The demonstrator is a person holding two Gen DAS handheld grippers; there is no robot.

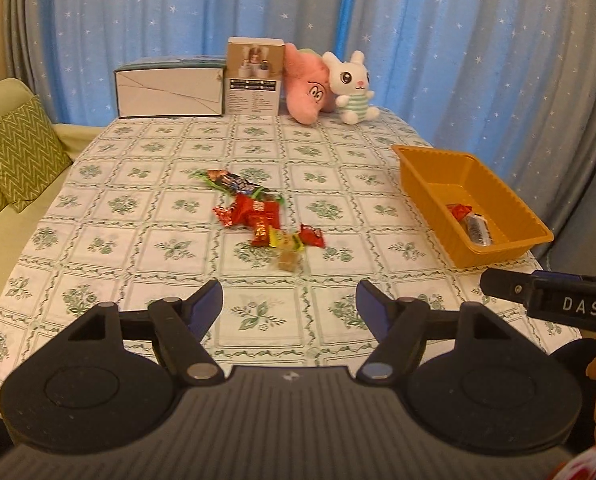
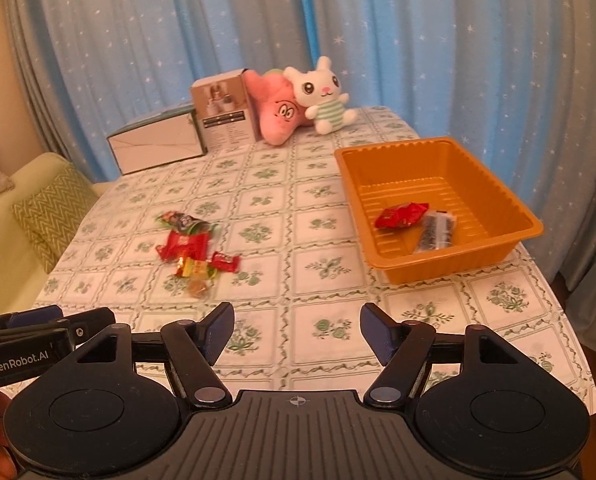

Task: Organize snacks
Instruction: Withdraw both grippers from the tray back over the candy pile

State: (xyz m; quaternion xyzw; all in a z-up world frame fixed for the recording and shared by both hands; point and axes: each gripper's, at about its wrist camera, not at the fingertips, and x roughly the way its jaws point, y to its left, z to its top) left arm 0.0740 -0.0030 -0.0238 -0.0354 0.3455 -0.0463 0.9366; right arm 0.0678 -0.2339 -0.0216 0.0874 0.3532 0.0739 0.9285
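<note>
left gripper point(image 1: 289, 300) and right gripper point(image 2: 297, 328) both hover w/ jaws wide, nothing between them. loose pile of red, green & yellow wrapped snacks point(image 1: 258, 216) lies on the floral-check tablecloth point(image 1: 138, 208) ahead of the left gripper. ribbed orange plastic tray point(image 2: 494, 254) sits ahead-right of the right gripper w/ a red packet point(image 2: 402, 215) & a dark clear-wrapped packet point(image 2: 436, 232) inside.

A printed cloth point(image 1: 146, 216) with a matt weave is covering the desk. The orange tray point(image 2: 454, 268) is showing ribbed, glossy plastic. Snack wrappers point(image 1: 258, 216) are glinting like shiny foil. Two plush toys point(image 1: 326, 84) are looking soft and fuzzy.
</note>
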